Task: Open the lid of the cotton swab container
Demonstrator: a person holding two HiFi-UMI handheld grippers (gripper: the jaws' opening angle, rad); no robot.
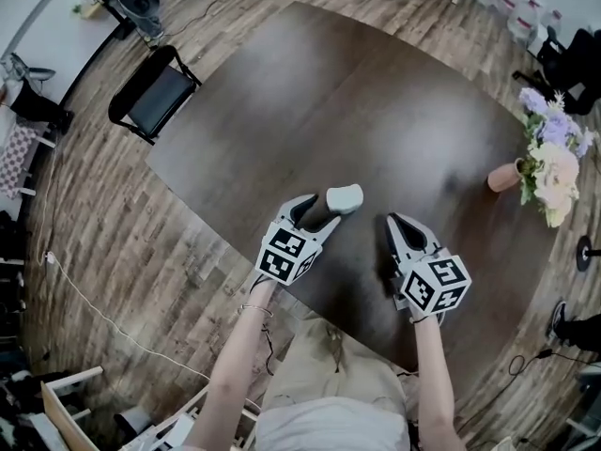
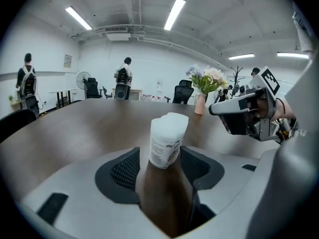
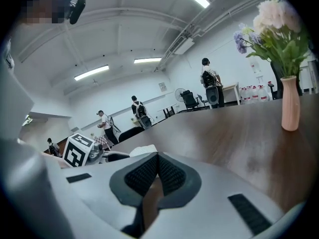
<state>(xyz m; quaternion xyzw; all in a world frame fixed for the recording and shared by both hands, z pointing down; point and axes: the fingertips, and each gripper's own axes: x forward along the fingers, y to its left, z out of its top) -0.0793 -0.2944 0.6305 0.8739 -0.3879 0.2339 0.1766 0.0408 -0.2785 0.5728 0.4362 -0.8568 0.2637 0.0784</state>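
The cotton swab container [image 2: 167, 141] stands upright on the table [image 1: 376, 111], long axis vertical and lid end up, between the left gripper's [image 2: 159, 166] wide-spread jaws. The right gripper's [image 3: 157, 171] 2 jaws are closed together on nothing.

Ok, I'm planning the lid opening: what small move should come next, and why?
Probably close the left tool on the cotton swab container: it stands upright on the table between its open jaws, apparently ungripped, while the right tool is shut and empty.
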